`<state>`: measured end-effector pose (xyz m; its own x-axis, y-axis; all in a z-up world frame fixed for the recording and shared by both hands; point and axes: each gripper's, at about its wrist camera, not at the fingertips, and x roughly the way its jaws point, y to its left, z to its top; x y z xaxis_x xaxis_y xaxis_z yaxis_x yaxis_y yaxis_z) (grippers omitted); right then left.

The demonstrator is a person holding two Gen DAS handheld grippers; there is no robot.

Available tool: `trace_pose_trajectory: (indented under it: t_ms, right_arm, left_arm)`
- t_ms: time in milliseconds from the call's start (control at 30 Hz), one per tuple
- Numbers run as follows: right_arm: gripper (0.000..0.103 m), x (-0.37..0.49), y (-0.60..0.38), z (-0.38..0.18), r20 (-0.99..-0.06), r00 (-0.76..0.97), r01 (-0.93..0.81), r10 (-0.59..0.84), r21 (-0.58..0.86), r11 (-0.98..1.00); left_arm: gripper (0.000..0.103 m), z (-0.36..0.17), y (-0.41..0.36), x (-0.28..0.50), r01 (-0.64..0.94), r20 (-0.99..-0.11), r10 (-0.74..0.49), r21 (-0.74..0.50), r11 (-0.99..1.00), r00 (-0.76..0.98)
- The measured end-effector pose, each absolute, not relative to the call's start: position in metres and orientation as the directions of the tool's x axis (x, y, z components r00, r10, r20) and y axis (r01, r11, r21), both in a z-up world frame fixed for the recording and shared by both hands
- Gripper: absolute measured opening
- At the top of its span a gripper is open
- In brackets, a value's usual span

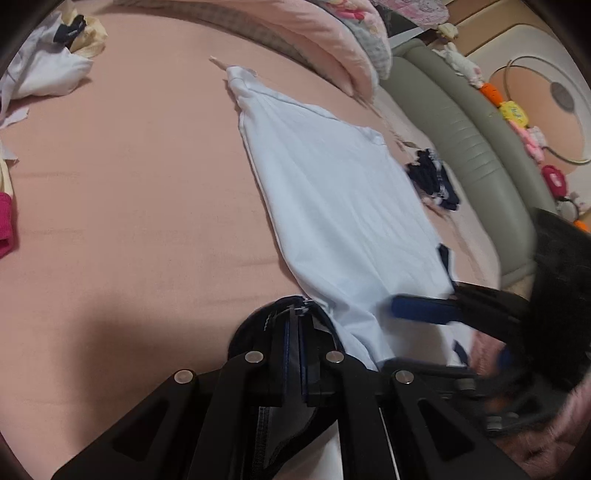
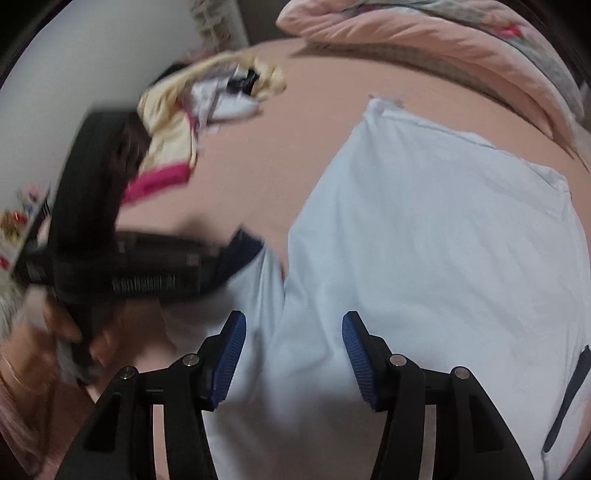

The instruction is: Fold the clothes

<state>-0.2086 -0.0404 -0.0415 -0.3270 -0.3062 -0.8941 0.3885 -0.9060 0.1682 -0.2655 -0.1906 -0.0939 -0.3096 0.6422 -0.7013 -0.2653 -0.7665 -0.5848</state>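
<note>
A white shirt (image 1: 332, 199) with dark navy trim lies stretched across the pink bed sheet (image 1: 129, 221). My left gripper (image 1: 299, 332) is shut on the shirt's navy-edged near corner, the cloth pinched between its jaws. My right gripper (image 2: 293, 354) is open, its blue pads (image 2: 231, 354) spread above the white shirt (image 2: 424, 240), holding nothing. The right gripper also shows in the left wrist view (image 1: 424, 308), blurred, just right of the held corner. The left gripper shows blurred in the right wrist view (image 2: 221, 258), gripping the shirt's navy edge.
A pile of white, yellow and pink clothes (image 1: 48, 55) lies at the far left of the bed. A dark striped garment (image 1: 432, 177) lies near the grey padded bed edge (image 1: 461, 140). A pink quilt (image 1: 314, 33) is bunched at the far side.
</note>
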Motion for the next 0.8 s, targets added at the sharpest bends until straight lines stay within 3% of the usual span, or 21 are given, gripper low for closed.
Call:
trace_pose_trajectory:
  t_ms: [200, 367, 600, 667, 700, 733, 800]
  right_arm:
    - [0.058, -0.224, -0.080, -0.070, -0.936, -0.273, 0.478, -0.221, 0.067, -0.876]
    - [0.058, -0.235, -0.075, -0.054, -0.912, -0.313, 0.440, -0.265, 0.108, -0.892]
    - [0.057, -0.251, -0.072, -0.041, -0.904, -0.311, 0.435, -0.292, 0.137, -0.890]
    - [0.056, -0.240, -0.071, -0.028, -0.888, -0.325, 0.460, -0.326, 0.153, -0.875]
    - [0.057, -0.234, -0.072, -0.026, -0.894, -0.321, 0.474, -0.313, 0.134, -0.870]
    - [0.057, -0.228, -0.072, -0.027, -0.905, -0.316, 0.487, -0.285, 0.103, -0.867]
    - [0.057, -0.221, -0.071, -0.040, -0.923, -0.324, 0.513, -0.207, 0.013, -0.858]
  left_arm:
    - [0.003, -0.086, -0.236, -0.268, -0.162, -0.682, 0.613, -0.606, -0.779, -0.399]
    - [0.004, -0.080, -0.243, -0.255, -0.234, -0.682, 0.632, -0.590, -0.773, -0.369]
    - [0.015, -0.075, -0.235, -0.214, -0.321, -0.700, 0.630, -0.544, -0.775, -0.337]
    - [0.031, -0.070, -0.238, -0.205, -0.289, -0.702, 0.608, -0.535, -0.794, -0.372]
    - [0.055, -0.069, -0.237, -0.201, -0.265, -0.712, 0.581, -0.517, -0.814, -0.395]
    - [0.070, -0.069, -0.235, -0.199, -0.256, -0.715, 0.571, -0.511, -0.821, -0.403]
    - [0.070, -0.074, -0.226, -0.198, -0.243, -0.727, 0.566, -0.512, -0.824, -0.389]
